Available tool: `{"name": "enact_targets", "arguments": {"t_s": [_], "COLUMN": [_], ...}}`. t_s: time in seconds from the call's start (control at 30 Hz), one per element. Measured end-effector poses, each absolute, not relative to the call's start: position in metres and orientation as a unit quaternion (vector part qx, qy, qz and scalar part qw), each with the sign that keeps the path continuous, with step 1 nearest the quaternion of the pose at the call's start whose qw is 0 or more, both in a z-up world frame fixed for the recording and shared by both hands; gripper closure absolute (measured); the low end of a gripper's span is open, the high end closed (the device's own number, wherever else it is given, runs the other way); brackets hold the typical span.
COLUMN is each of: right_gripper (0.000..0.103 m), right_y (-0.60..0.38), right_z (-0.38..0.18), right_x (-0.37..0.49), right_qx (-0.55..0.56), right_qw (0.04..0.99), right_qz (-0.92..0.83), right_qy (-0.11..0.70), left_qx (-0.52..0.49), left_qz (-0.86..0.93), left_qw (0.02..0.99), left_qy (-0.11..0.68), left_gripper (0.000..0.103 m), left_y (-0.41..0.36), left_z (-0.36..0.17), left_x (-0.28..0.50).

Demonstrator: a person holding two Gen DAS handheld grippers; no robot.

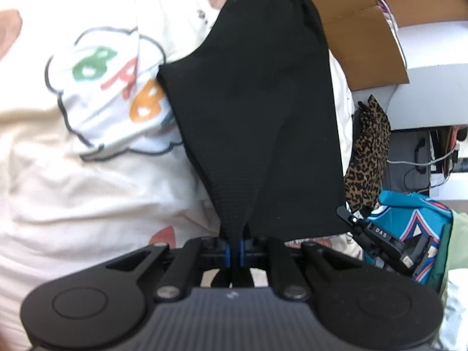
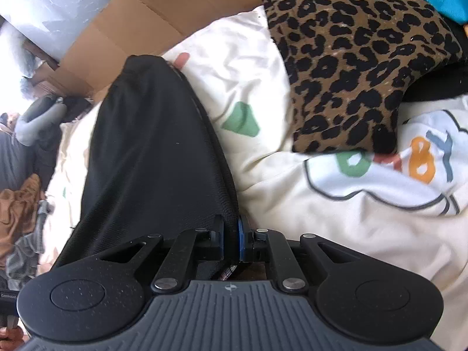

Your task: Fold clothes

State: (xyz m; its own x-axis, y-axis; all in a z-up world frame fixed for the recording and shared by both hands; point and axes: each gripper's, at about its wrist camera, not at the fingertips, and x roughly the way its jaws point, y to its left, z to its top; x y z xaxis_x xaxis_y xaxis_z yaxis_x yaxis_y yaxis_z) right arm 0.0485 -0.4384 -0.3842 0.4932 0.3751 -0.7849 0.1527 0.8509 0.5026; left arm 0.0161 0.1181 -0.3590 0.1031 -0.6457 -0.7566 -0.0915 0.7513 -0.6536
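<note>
Both claws pinch the black cloth: my left claw and right claw each grip an edge, so it hangs over the bed, ready for me to fold.

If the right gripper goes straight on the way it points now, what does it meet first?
Probably the black garment that the right gripper is already shut on; it fills the line ahead. Behind it lies the cream printed bedding, but depth is unclear.

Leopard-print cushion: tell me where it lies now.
Right wrist view, upper right: the leopard-print cushion rests on the cream printed bedcover, right of the black garment.
</note>
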Motion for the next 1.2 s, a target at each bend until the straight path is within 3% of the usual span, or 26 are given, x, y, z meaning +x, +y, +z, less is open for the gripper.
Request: {"name": "enact_targets", "arguments": {"t_s": [0.33,0.43,1.2], "right_gripper": [0.096,0.096,0.096], "right_y": [-0.419,-0.412,-0.394], "right_z": [-0.35,-0.346,-0.355], "right_x": [0.02,0.011,-0.016], "right_qx": [0.29,0.288,0.294], "right_qw": [0.82,0.819,0.768], "right_qz": [0.078,0.086,0.147], "right_qy": [0.488,0.49,0.55], "left_qx": [-0.242,-0.232,-0.213], "left_qz": [-0.195,-0.193,-0.162], "left_qw": [0.707,0.71,0.703], "left_qy": [0.635,0.636,0.659], "left_gripper": [0.097,0.097,0.097], "left_y": [0.107,0.135,0.16], "left_z": [-0.324,-0.317,-0.306], "left_x": [0.05,0.038,0.024]}}
